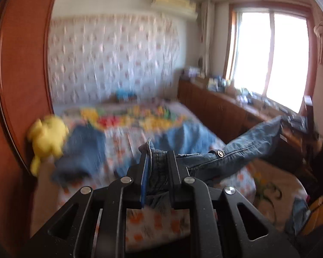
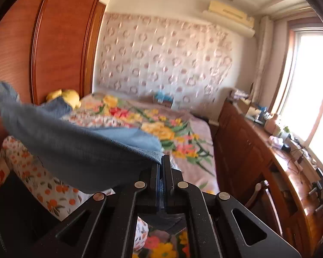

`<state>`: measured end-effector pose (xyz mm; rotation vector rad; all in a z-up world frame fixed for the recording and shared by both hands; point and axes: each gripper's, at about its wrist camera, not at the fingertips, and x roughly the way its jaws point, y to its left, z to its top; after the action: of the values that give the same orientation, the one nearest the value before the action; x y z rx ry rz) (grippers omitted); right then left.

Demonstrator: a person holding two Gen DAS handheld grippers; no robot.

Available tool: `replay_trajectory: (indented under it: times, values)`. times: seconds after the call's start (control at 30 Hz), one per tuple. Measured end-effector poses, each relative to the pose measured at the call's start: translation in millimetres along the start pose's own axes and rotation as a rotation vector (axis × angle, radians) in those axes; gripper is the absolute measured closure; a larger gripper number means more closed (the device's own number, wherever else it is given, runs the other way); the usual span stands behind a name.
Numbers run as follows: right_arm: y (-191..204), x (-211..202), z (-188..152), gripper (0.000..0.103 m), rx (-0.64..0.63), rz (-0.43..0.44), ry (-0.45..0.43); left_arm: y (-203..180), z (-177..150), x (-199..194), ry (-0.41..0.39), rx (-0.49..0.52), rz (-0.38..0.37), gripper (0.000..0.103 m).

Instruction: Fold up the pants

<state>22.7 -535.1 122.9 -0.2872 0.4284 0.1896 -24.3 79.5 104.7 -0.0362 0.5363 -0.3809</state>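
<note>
Two grippers each clench one pair of blue denim jeans (image 1: 236, 150), held in the air above the bed (image 2: 183, 129). Left gripper (image 1: 158, 161): jaws clamped on bunched waistband denim, a metal button (image 1: 220, 153) just beside them, fabric stretching off to the right. Right gripper (image 2: 161, 167): jaws pressed tight on a thin edge of the jeans, cloth hanging leftward. Yellow plush toy (image 2: 64, 96) lies on the bed's wardrobe (image 2: 60, 43) side.
</note>
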Motion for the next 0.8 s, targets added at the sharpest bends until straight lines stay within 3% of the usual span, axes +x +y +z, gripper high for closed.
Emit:
replay_trajectory:
  times: [0.07,0.2,0.37,0.47,0.67,0.8]
  values:
    - [3,21,0,0.102,-0.009,0.004,0.036,4,-24,18,0.056,-0.017,-0.007,0.087]
    - [1,51,18,0.102,-0.013,0.006,0.059,17,-37,41,0.083,-0.078,-0.027,0.087]
    - [-1,93,63,0.102,-0.044,-0.014,0.041,35,-18,76,0.073,-0.09,-0.021,0.087]
    - [7,144,86,0.102,-0.071,-0.037,0.053,56,-1,106,0.078,-0.119,-0.014,0.087]
    - [41,248,133,0.102,-0.119,-0.065,0.153,90,19,179,0.151,-0.137,0.063,0.086]
    - [61,318,152,0.102,-0.112,-0.077,0.211,98,25,208,0.174,-0.14,0.075,0.086]
